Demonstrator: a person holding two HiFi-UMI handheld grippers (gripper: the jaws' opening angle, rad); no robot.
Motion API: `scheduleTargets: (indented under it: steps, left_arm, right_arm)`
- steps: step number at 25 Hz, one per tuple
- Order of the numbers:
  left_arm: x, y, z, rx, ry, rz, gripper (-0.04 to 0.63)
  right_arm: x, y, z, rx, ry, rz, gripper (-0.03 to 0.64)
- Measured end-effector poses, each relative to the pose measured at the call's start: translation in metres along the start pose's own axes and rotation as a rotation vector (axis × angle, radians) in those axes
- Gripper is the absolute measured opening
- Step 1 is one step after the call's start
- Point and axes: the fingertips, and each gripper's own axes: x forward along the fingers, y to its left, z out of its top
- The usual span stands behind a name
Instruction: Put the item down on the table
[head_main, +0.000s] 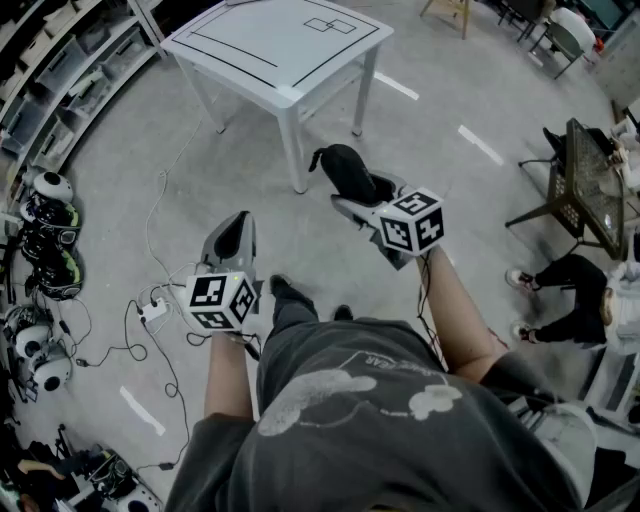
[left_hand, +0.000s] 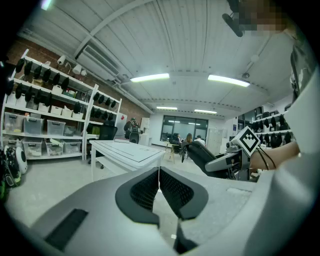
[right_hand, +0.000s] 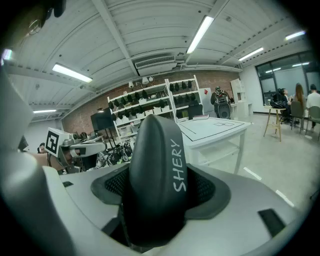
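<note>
A black oblong case (right_hand: 155, 175) with white lettering stands between the pads of my right gripper (right_hand: 157, 187), which is shut on it. In the head view the same black case (head_main: 345, 168) sticks forward out of the right gripper (head_main: 362, 195), held in the air short of the white table (head_main: 275, 45). My left gripper (head_main: 232, 240) hangs lower left, over the floor. Its dark pads (left_hand: 172, 187) meet with nothing between them, so the left gripper (left_hand: 159, 189) is shut and empty. The table (right_hand: 212, 131) lies ahead to the right in the right gripper view.
Shelves (head_main: 60, 75) with bins line the left wall, and helmets (head_main: 48, 235) and cables (head_main: 150, 310) lie on the floor by them. A dark side table (head_main: 585, 185) and a seated person's legs (head_main: 560, 285) are at the right. More people sit far back (left_hand: 182, 141).
</note>
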Motion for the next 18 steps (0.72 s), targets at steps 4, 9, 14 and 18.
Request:
scheduleTargets:
  steps: [4,9,14,18]
  left_arm:
    - [0.002,0.000,0.002,0.002,0.001,-0.005,0.006]
    - [0.005,0.004,0.000,-0.001,0.002,-0.006,0.006]
    - [0.013,0.026,-0.009,-0.017,0.023,-0.010,0.006]
    - [0.023,0.065,-0.012,-0.031,0.045,-0.015,0.006]
  right_arm:
    - [0.002,0.001,0.002,-0.001,0.003,0.002,0.324]
    - [0.008,0.001,0.002,0.010,0.000,0.013,0.324]
    - [0.035,-0.006,0.003,0.025,0.012,0.006,0.324]
    - [0.070,-0.012,0.011,0.057,0.019,-0.021,0.325]
